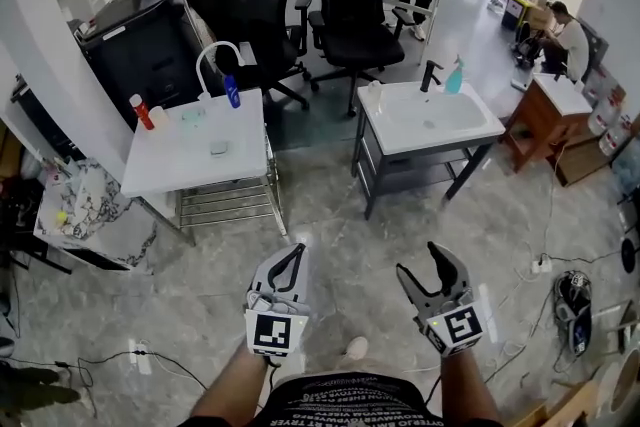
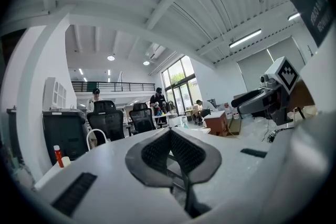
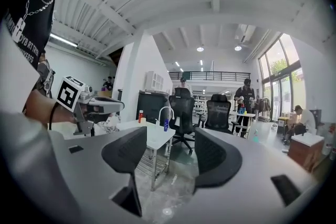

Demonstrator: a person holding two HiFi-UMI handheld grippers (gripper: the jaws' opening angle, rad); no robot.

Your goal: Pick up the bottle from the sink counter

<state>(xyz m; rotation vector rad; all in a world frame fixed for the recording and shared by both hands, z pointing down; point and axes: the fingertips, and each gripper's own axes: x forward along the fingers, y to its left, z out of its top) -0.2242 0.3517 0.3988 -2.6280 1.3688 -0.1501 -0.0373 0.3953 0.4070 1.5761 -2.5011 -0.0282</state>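
Teal bottle [image 1: 455,75] stands on the white sink table [image 1: 468,131] beside the black tap [image 1: 430,73], well apart from my claws. Left claw [image 1: 293,255] is closed on nothing. Right claw [image 1: 418,258] gapes, empty.

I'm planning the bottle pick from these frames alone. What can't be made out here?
Spray bottle on the right sink: too small in head view, a speck in right gripper view; label and fill unreadable.
Red bottle and blue bottle on the left table: too small in head view; labels unreadable.
Small thing on that table: head view, too small to name.
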